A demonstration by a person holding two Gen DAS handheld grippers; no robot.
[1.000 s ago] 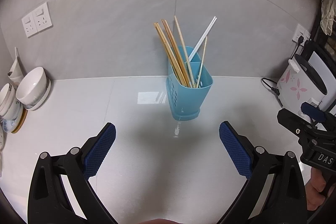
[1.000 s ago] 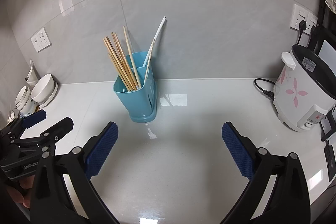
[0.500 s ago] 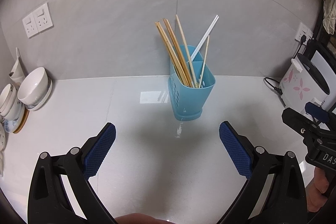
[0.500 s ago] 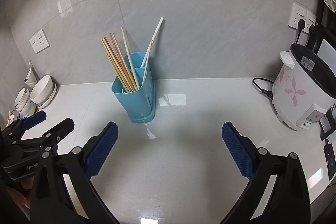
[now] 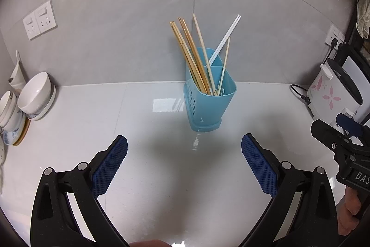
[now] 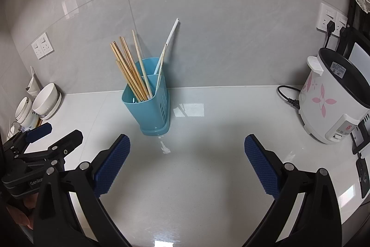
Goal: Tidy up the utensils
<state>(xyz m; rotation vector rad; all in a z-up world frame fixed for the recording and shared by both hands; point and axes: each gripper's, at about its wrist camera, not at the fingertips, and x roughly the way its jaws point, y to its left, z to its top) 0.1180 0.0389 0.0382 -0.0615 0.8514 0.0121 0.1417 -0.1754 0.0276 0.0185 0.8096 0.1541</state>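
Note:
A blue plastic utensil holder [image 5: 208,105] [image 6: 150,108] stands upright on the white counter near the back wall. Several wooden chopsticks [image 5: 189,54] [image 6: 129,71] lean in its front compartment, and a white pair [image 5: 225,37] [image 6: 167,45] leans out of the back one. My left gripper [image 5: 184,162] hangs open over the counter, in front of the holder, with nothing between its blue pads. My right gripper [image 6: 186,162] is open too and empty, a little to the right of the holder. Each gripper shows at the edge of the other's view.
Stacked white bowls [image 5: 34,96] [image 6: 46,101] and cups sit at the far left. A white rice cooker with pink flowers [image 6: 333,98] [image 5: 333,89] stands at the right, its black cord [image 6: 288,94] lying on the counter. Wall sockets [image 5: 39,20] sit on the tiled wall.
Both grippers have drifted slightly, so the holder sits a little further right in the left view and lower left in the right view. Jaws stay open.

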